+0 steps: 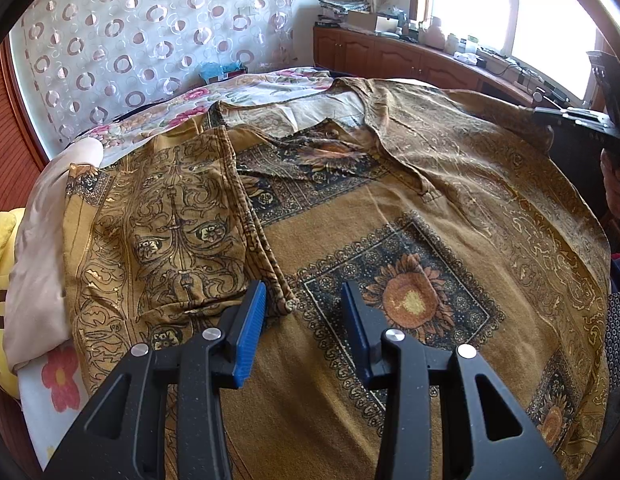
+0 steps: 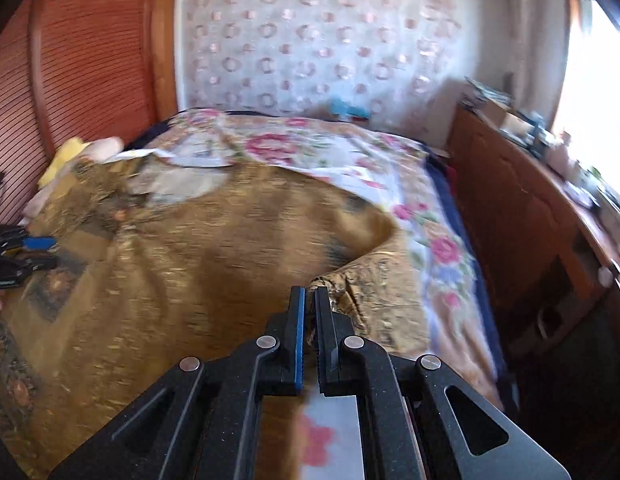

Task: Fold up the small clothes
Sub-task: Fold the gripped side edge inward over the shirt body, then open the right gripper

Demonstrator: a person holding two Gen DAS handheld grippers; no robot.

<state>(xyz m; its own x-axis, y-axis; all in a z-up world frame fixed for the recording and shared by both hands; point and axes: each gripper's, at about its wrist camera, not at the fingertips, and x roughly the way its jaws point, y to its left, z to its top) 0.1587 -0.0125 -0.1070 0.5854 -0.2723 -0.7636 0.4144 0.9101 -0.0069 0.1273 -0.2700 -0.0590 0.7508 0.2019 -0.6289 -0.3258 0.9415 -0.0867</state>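
Mustard-brown patterned cotton garment (image 1: 350, 248) is spread flat on the floral-sheeted bed (image 2: 350, 148). Left gripper (image 1: 304, 304) hovers over it, jaws apart, holding nothing. Right gripper (image 2: 308, 300) is clamped on the right hem corner, so that thin pinch could easily slip mid-fold.

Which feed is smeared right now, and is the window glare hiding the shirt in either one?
Right wrist view: motion-blurred, the shirt smeared, though the right gripper stays sharp, shut on its edge. Left wrist view: crisp; the window blows out white, but the shirt's print reads clearly around the open left gripper.
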